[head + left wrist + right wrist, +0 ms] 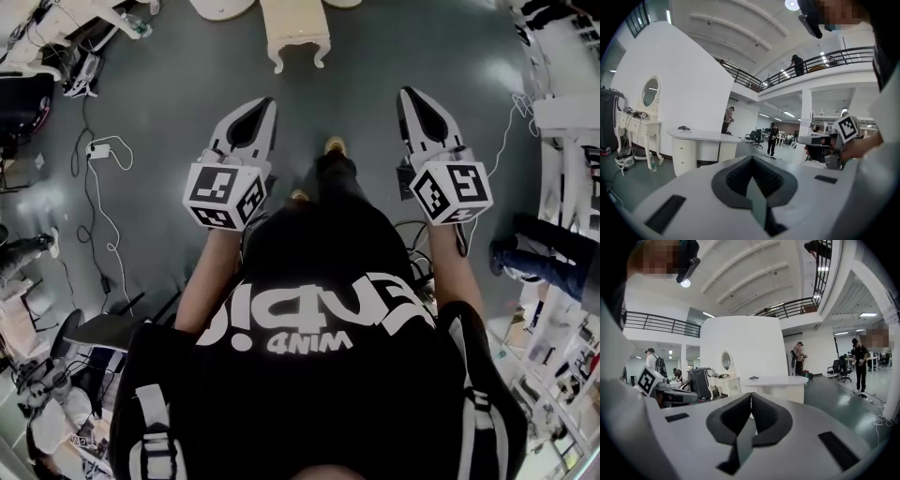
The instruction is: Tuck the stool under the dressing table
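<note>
The cream stool point(296, 30) with carved legs stands on the grey floor ahead of me, well beyond both grippers. The white dressing table point(641, 127) with its oval mirror point(650, 91) is against the white wall at the left; the right gripper view also has the dressing table point(723, 379), far off. My left gripper point(265, 105) and right gripper point(409, 95) are held out side by side at waist height, both shut with nothing between the jaws. The closed jaws of the left gripper point(751, 159) and of the right gripper point(750, 395) point across the room, touching nothing.
A white curved counter point(701, 136) stands between me and the wall. Cables and a power strip point(98, 150) lie on the floor at the left. A person's legs point(539, 255) are at the right, near white shelving point(562, 112). A black suitcase point(699, 380) stands by the dressing table.
</note>
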`<state>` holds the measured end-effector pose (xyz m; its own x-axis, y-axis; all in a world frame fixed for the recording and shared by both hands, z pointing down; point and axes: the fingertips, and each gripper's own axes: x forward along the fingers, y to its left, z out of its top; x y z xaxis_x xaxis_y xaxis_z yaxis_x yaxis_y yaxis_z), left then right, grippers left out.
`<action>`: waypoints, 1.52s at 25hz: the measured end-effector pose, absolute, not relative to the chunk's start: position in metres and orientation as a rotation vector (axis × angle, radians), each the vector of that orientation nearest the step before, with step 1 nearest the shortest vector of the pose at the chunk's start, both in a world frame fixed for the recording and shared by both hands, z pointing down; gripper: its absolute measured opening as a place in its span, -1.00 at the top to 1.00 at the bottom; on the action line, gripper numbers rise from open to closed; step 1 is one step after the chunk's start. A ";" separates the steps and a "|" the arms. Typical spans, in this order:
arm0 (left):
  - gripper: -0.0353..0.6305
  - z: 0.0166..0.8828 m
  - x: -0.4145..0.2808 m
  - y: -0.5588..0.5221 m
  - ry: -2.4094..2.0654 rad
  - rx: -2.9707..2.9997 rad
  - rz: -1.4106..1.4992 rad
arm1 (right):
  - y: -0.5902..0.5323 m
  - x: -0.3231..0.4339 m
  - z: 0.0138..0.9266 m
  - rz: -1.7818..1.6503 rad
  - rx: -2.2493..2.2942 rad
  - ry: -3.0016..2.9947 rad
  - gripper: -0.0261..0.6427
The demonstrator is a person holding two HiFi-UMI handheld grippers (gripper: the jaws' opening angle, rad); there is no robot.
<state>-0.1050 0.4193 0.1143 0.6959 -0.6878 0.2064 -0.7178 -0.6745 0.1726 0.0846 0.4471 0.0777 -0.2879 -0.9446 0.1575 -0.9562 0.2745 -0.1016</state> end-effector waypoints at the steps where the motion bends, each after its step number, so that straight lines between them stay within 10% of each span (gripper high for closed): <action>1: 0.87 0.116 -0.104 0.416 -1.121 2.665 0.189 | 0.445 0.088 0.078 0.272 1.844 -2.447 0.85; 38: 0.87 0.119 -0.017 0.101 -1.160 2.588 0.231 | 0.130 0.149 0.088 0.294 1.543 -2.627 0.85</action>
